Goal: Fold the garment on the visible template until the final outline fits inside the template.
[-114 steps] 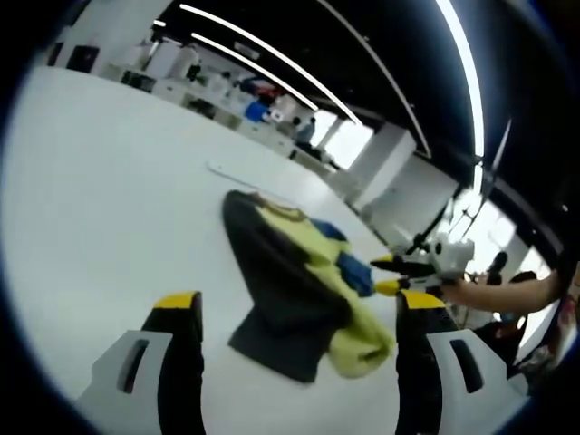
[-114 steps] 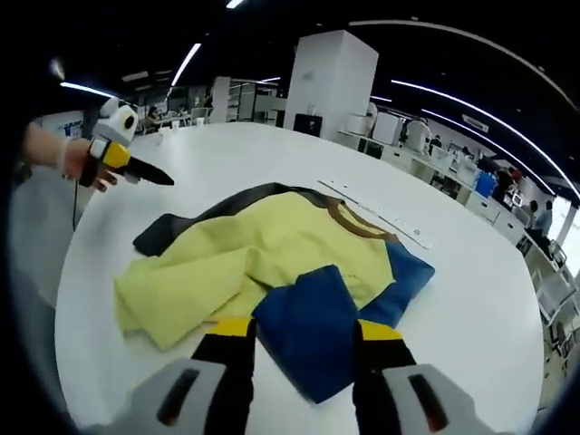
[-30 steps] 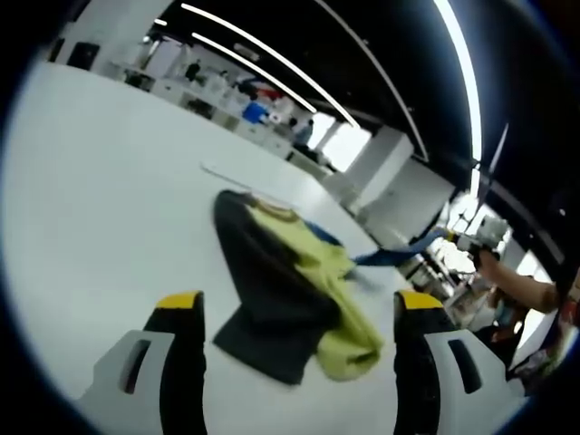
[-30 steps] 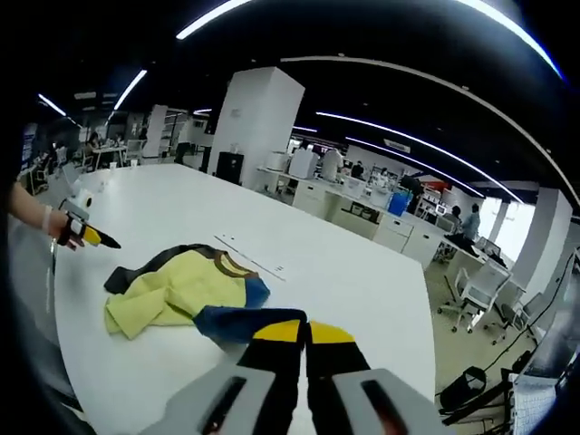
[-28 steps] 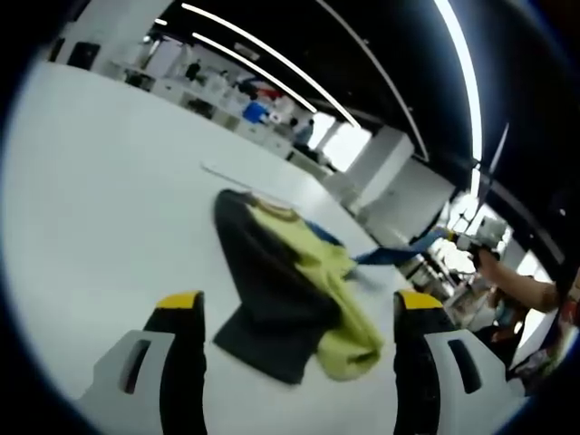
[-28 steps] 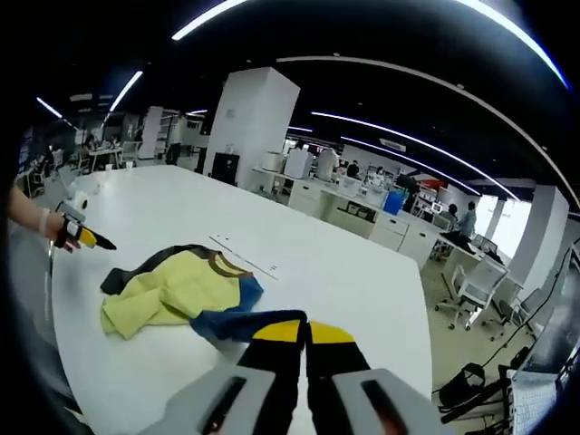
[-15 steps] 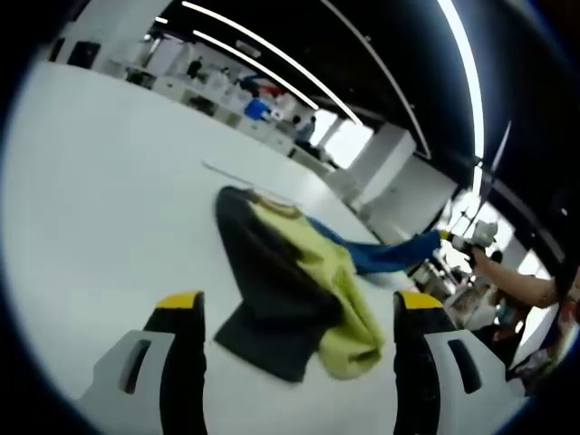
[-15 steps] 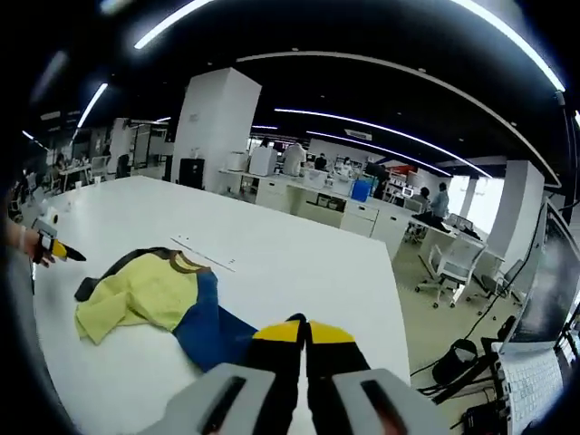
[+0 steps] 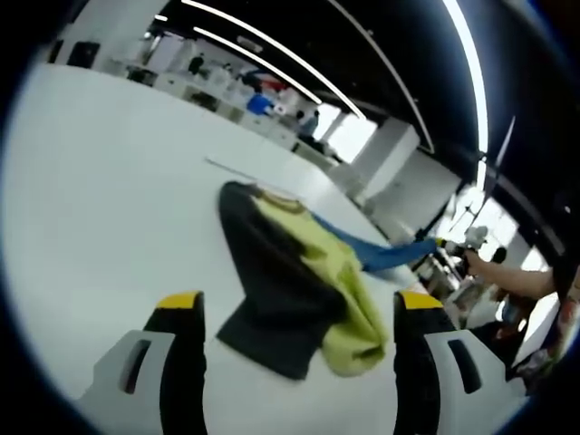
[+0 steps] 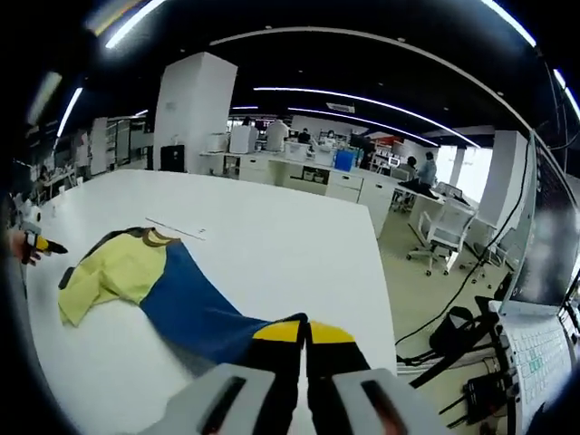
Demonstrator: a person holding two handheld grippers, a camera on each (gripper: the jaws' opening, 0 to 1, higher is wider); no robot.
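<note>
At lower centre of the right gripper view, your right gripper (image 10: pixel 304 328) jaws pinched the garment (image 10: pixel 172 294), whose blue panel had stretched flat across the worktop (image 10: pixel 281 245); your left gripper (image 9: pixel 294 313) gaped wide, unfolding unfinished.

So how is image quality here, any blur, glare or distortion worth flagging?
Left gripper view: soft throughout, garment edges smeared, bright window glare at right. Right gripper view: sharper, blue sleeve crisp, strong fisheye bending of ceiling lights and table edge.
</note>
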